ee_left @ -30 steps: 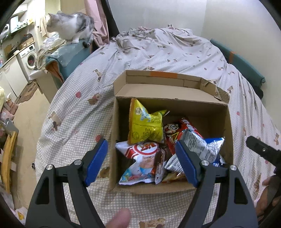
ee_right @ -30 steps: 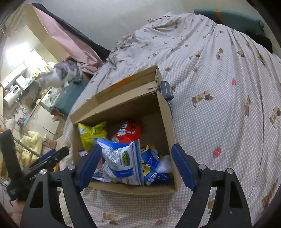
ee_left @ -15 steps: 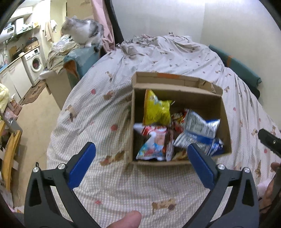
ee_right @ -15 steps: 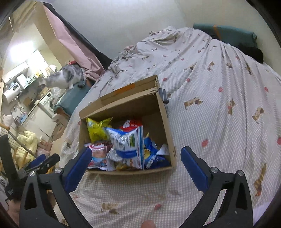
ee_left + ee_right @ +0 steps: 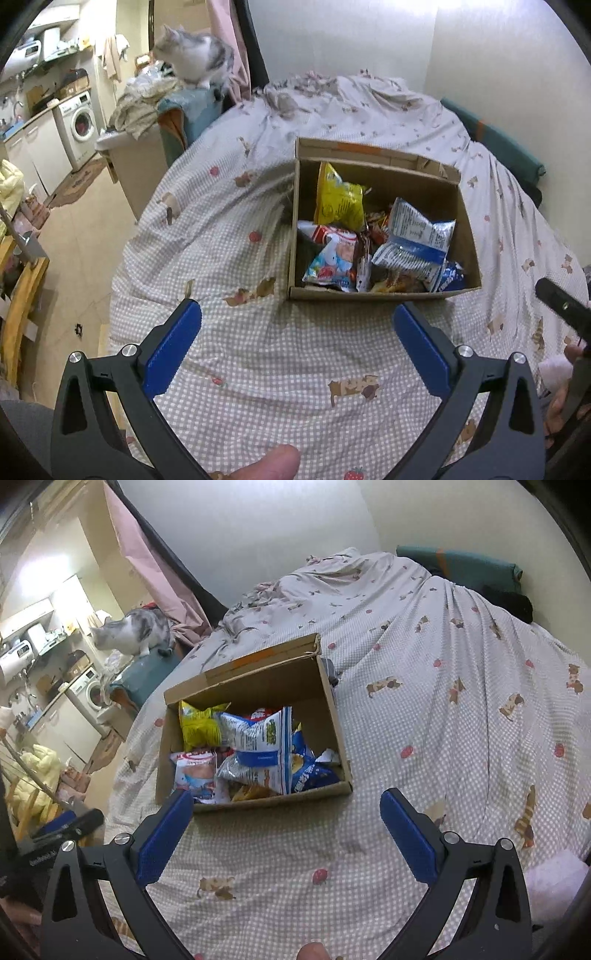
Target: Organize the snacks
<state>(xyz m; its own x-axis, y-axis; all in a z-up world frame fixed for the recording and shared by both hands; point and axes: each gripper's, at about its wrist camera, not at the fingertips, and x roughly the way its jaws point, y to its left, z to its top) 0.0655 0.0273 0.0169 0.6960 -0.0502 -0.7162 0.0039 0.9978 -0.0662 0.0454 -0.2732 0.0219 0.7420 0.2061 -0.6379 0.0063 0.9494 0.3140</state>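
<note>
Both claws, left gripper [image 5: 297, 332] & right gripper [image 5: 286, 814], wide, empty. Brown cardboard box [image 5: 373, 293] of snack bags mid-bed on checked bedspread [image 5: 258, 362]. Risk: soft bedding tips box; grey-white cat [image 5: 192, 59] may jump in.

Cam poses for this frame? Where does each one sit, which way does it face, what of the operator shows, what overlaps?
Left wrist: sits on the left gripper, angled down over the bed at the cardboard box from its near-left; own open fingers, a fingertip, right gripper at the edge.
Right wrist: sits on the right gripper, angled down at the box from its near-right; own open fingers, left gripper at the left.
Shared: box, snacks, bedspread, cat.
</note>
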